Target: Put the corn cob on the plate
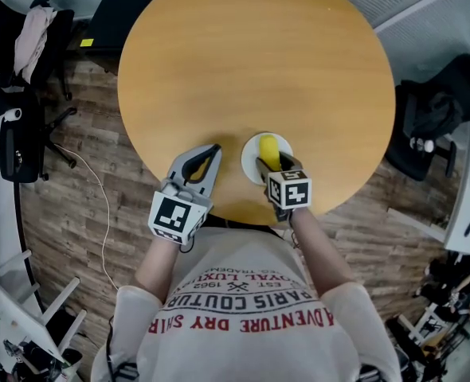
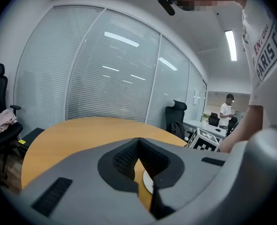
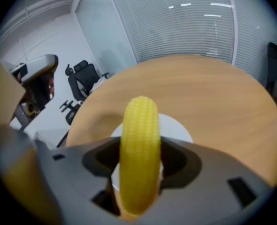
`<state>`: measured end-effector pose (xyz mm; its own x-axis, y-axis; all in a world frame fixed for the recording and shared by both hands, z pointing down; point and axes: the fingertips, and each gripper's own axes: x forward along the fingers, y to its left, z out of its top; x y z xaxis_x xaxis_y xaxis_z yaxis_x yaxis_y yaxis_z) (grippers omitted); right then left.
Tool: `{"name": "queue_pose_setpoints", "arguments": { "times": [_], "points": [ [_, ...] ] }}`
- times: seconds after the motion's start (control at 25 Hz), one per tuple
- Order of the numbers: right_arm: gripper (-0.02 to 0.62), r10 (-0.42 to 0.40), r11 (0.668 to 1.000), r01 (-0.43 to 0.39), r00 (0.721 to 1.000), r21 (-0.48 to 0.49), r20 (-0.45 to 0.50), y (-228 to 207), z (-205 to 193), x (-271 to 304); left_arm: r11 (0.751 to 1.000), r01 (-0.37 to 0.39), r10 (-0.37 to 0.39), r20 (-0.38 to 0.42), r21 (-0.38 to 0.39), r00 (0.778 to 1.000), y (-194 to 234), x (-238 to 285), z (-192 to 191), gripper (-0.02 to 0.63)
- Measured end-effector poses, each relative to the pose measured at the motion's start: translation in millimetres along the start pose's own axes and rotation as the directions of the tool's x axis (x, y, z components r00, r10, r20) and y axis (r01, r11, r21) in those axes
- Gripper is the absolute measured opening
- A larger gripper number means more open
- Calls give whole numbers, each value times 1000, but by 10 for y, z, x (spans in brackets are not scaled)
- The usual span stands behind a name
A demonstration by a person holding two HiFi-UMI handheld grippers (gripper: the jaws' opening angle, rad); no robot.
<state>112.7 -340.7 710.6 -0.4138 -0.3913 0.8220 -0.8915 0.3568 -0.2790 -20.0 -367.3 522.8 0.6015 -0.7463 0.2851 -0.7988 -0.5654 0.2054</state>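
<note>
Round wooden table (image 1: 259,54), action at its near edge. Left tool (image 1: 211,151) sits over bare wood, jaws together on nothing. Right tool (image 1: 272,165) is clamped on the corn cob (image 1: 268,148), holding it right over the white plate (image 1: 249,153), 1 end pointing away.

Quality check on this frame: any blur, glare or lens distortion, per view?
Head view: wide-angle bend at the edges, table evenly lit and sharp. Left gripper view: dark vignette in the corners, ceiling-light streaks reflected on the blinds, a mosaic patch at top. Right gripper view: heavy vignette, corn cob close to the lens and slightly soft, a blurred tan smear along the left edge.
</note>
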Motion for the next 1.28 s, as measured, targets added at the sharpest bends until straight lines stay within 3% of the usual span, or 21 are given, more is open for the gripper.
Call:
{"name": "queue_pose_setpoints", "arguments": {
  "times": [0.28,0.64,0.84,1.12,1.16,1.2,1.28],
  "points": [
    [268,-31,1000,30,999,-7,-42,-10,-41,93,1000,-2,2,-15,2,1000,41,18,-34,32],
    [268,-49,999,49,999,-9,-22,12,-60,108,1000,7,-7,-7,15,1000,-29,20,19,32],
    [270,-86,996,85,996,13,27,-8,36,52,1000,8,-8,1,27,1000,-41,-8,73,32],
    [263,-42,997,31,984,66,175,120,333,-357,999,11,-11,14,53,1000,-113,-57,144,32],
    [208,-50,997,36,978,73,204,117,379,-437,998,14,-16,18,64,1000,-131,-57,167,32],
    [97,-69,996,52,970,78,232,97,424,-521,997,19,-21,23,74,1000,-154,-55,195,32],
    [63,-102,993,83,955,78,278,58,510,-689,996,28,-31,31,89,999,-211,-49,260,32]
  ]
}}
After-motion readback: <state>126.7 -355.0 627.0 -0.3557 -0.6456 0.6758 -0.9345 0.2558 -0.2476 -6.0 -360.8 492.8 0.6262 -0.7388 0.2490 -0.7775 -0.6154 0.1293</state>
